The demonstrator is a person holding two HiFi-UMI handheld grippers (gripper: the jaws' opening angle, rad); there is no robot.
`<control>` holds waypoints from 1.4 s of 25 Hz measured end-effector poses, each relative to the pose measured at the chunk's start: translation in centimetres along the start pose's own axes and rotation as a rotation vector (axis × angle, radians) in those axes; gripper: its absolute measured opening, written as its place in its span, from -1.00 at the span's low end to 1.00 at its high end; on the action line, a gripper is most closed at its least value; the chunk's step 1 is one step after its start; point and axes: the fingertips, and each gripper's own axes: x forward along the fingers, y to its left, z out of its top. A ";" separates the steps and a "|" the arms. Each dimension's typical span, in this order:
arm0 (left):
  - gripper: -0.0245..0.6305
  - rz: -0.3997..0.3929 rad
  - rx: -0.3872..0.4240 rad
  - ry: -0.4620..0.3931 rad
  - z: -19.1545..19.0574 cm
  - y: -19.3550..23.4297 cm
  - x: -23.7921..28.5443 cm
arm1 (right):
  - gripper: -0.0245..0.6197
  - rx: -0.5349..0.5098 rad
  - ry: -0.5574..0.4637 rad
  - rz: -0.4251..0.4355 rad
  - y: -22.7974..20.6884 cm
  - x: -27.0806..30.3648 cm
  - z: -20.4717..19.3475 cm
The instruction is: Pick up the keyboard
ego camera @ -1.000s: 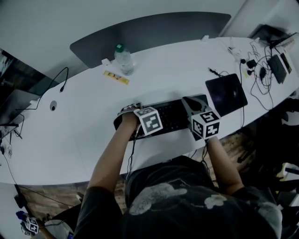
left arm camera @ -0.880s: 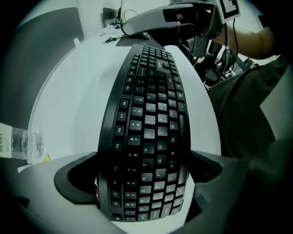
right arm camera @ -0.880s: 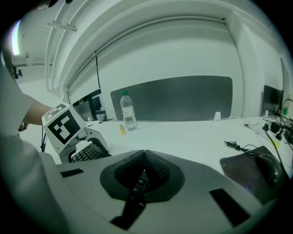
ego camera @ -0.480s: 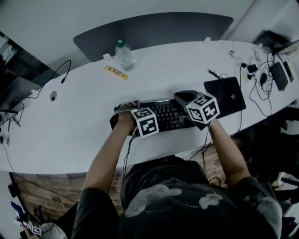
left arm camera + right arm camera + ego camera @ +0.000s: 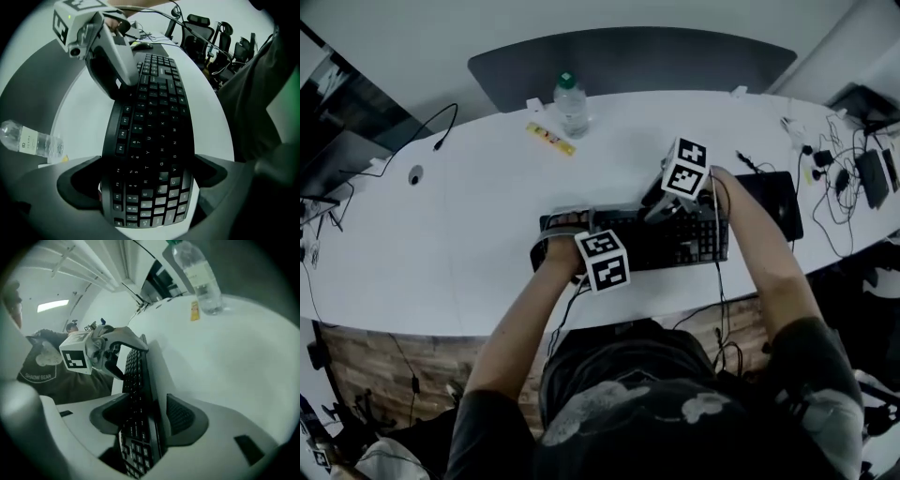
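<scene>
Keyboard: black, curved; left gripper clamped one end, right gripper jaws were opening astride its edge; legends mostly illegible.

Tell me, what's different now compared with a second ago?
The right gripper moved away from the person, across the keyboard to its far edge, and turned. Its jaws, shut before, are opening with that edge between them. The left gripper stays clamped on the keyboard's left end. The bottle hasn't moved.
</scene>
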 end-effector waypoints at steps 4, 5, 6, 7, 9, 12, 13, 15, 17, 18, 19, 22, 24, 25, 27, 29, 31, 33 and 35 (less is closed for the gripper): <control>0.87 0.020 0.005 -0.009 0.0 0.1 -0.1 | -0.18 0.082 0.161 0.168 0.2 1.0 -1.7; 0.87 0.022 0.005 -0.009 0.0 0.1 -0.1 | -0.18 0.092 0.197 0.194 0.2 1.3 -2.1; 0.87 0.025 0.005 -0.009 0.0 0.1 -0.1 | -0.26 0.097 0.228 0.222 0.4 1.6 -2.5; 0.87 0.029 0.005 -0.010 0.0 0.1 -0.1 | -0.29 0.098 0.255 0.251 0.7 1.9 -2.7; 0.87 0.038 0.006 -0.011 0.0 0.2 -0.1 | -0.41 0.092 0.297 0.299 1.3 2.5 -3.1; 0.87 0.045 0.012 -0.010 0.0 0.2 -0.1 | -0.47 0.088 0.316 0.337 1.7 2.7 -3.3; 0.87 0.047 0.015 -0.012 0.0 0.1 -0.1 | -0.50 0.083 0.309 0.339 1.8 2.7 -3.3; 0.87 0.058 0.022 -0.025 0.0 0.0 -0.3 | -0.55 0.066 0.287 0.323 2.1 2.7 -3.2; 0.87 0.094 0.029 -0.043 0.0 0.0 -0.8 | -0.57 0.049 0.266 0.294 2.5 2.5 -3.2; 0.86 0.120 0.030 -0.050 0.1 0.0 -1.0 | -0.58 0.039 0.255 0.276 2.7 2.4 -3.1; 0.86 0.149 0.029 -0.053 0.1 0.1 -1.3 | -0.59 0.026 0.242 0.255 2.9 2.2 -3.1; 0.86 0.246 0.018 -0.055 0.3 0.4 -2.1 | -0.60 -0.019 0.200 0.177 3.6 1.5 -2.9; 0.85 0.301 -0.020 -0.087 0.9 0.6 -2.9 | -0.60 -0.052 0.171 0.116 4.1 1.0 -2.8; 0.85 0.320 -0.052 -0.114 1.3 0.6 -3.5 | -0.61 -0.067 0.156 0.083 4.4 0.8 -2.7; 0.84 0.347 -0.107 -0.156 2.0 0.6 -4.7 | -0.62 -0.088 0.120 0.009 5.1 0.3 -2.7; 0.83 0.371 -0.129 -0.171 2.5 0.4 -5.5 | -0.63 -0.098 0.079 -0.066 5.7 -0.1 -2.8; 0.82 0.399 -0.148 -0.185 2.8 0.3 -6.3 | -0.64 -0.105 0.040 -0.132 6.4 -0.4 -2.8; 0.80 0.425 -0.168 -0.195 3.2 0.2 -7.1 | -0.66 -0.117 0.011 -0.186 6.9 -0.8 -2.9; 0.76 0.448 -0.187 -0.200 3.6 -0.1 -7.7 | -0.67 -0.135 -0.005 -0.240 7.4 -1.0 -3.1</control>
